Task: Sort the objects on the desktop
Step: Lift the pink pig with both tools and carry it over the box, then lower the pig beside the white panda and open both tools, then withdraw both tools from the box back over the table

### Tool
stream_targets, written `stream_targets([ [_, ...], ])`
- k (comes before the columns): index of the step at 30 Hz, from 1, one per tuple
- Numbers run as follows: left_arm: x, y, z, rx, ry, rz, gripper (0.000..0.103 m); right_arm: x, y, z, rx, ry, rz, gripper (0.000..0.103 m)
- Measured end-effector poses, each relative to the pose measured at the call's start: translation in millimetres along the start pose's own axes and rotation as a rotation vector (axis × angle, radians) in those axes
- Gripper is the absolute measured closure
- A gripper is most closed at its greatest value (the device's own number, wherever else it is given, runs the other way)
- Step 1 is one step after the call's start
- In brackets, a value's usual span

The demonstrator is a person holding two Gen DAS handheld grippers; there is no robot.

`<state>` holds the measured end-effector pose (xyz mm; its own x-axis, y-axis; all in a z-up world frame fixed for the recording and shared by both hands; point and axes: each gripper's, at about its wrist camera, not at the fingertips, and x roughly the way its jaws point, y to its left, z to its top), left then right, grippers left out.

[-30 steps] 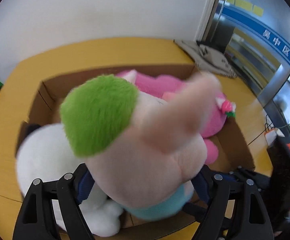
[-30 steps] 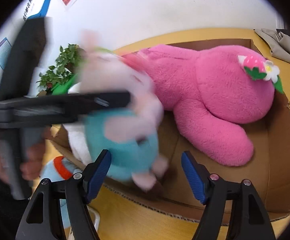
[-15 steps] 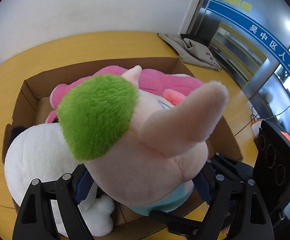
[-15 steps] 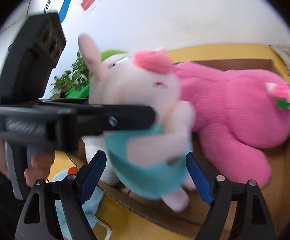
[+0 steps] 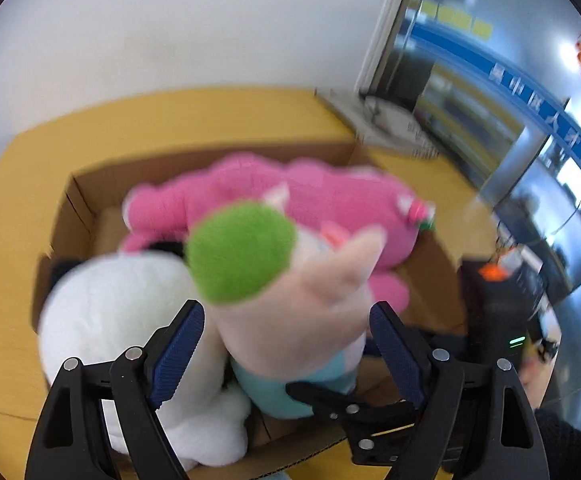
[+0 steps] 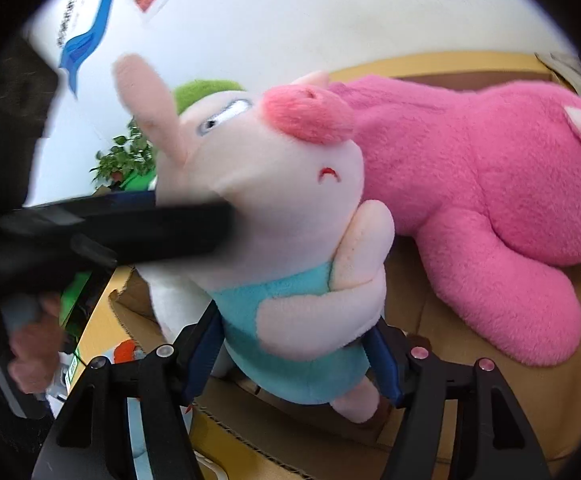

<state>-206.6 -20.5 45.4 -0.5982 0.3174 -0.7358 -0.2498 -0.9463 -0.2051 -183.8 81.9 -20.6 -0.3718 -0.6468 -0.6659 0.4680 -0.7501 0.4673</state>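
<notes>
My right jaws (image 6: pixel 294 320) have just been closing, and their ribbed blue pads (image 6: pixel 200 360) now press into the teal plush belly of the pig toy (image 6: pixel 282 184) from both sides – soft pile bulging around them. The pig stands upright between them: pale pink fleece head, a darker pink rounded snout at 12 o'clock, one long tapered ear toward 10 o'clock, stubby arms folded on the chest.

My left jaws (image 5: pixel 286 312) stand wide on either side of the same toy's head, the blue pads bare along most of their length; whether their tips press the fleece I cannot tell, as that view is blurred. From there the pig's fuzzy green cap (image 5: pixel 242 252) is a round tuft at 12 o'clock.

Beyond, at 1 to 3 o'clock in the right view, a large hot-pink shaggy plush (image 6: pixel 470 184) lies on its side inside an open corrugated cardboard box (image 5: pixel 82 200). A rounded white furry toy (image 5: pixel 122 320) fills the box's corner at 9 o'clock in the left view. The pig is held over the box's near edge.

The box sits on a smooth yellow wooden surface (image 5: pixel 210 120) – a crumpled grey cloth (image 5: pixel 386 124) lies at its far corner, at 1 o'clock.
</notes>
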Motion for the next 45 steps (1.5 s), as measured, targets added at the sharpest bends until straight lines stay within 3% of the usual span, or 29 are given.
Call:
stream_targets([
  [3,-14,-2,15,0.027,-0.068,0.023,0.010,-3,-1,-1,0.012,0.010,0.003,0.038],
  [5,11,-5,21,0.073,-0.007,0.074,0.011,0,-3,3,0.013,0.016,-0.002,0.038],
  [9,44,2,38,0.081,0.009,0.132,0.023,-2,-2,8,0.032,0.034,0.017,0.039],
  [12,68,11,52,0.106,0.046,0.229,0.030,-4,-10,12,0.064,0.064,0.049,0.039],
  [16,109,15,56,0.120,0.140,0.232,0.047,-2,-14,17,0.045,0.095,0.035,0.036],
  [18,122,14,57,0.097,0.169,0.232,0.048,4,-18,17,0.051,0.114,0.044,0.030],
  [25,141,6,47,0.145,0.199,0.294,0.047,9,-15,9,0.056,0.139,0.038,0.035],
  [28,143,4,44,0.152,0.187,0.326,0.047,16,-9,1,0.028,0.137,-0.002,0.033],
  [31,119,4,46,0.114,0.167,0.303,0.047,2,-11,-2,0.044,0.105,-0.016,0.027],
  [34,75,10,40,0.035,0.133,0.234,0.043,-29,6,-7,-0.036,0.024,-0.093,0.024],
  [36,34,10,29,-0.005,0.090,0.208,0.027,-51,16,-11,-0.075,-0.039,-0.140,0.020],
  [39,-29,3,4,-0.017,0.015,0.244,0.013,-87,25,-19,-0.094,-0.145,-0.216,0.016],
  [41,-65,-3,-15,-0.027,-0.036,0.254,0.012,-112,26,-22,-0.096,-0.207,-0.267,0.009],
  [42,-83,-6,-27,-0.038,-0.059,0.245,0.012,-125,23,-25,-0.095,-0.235,-0.290,0.000],
  [45,-119,-15,-59,-0.072,-0.107,0.223,0.012,-144,36,-34,-0.104,-0.284,-0.333,0.000],
])
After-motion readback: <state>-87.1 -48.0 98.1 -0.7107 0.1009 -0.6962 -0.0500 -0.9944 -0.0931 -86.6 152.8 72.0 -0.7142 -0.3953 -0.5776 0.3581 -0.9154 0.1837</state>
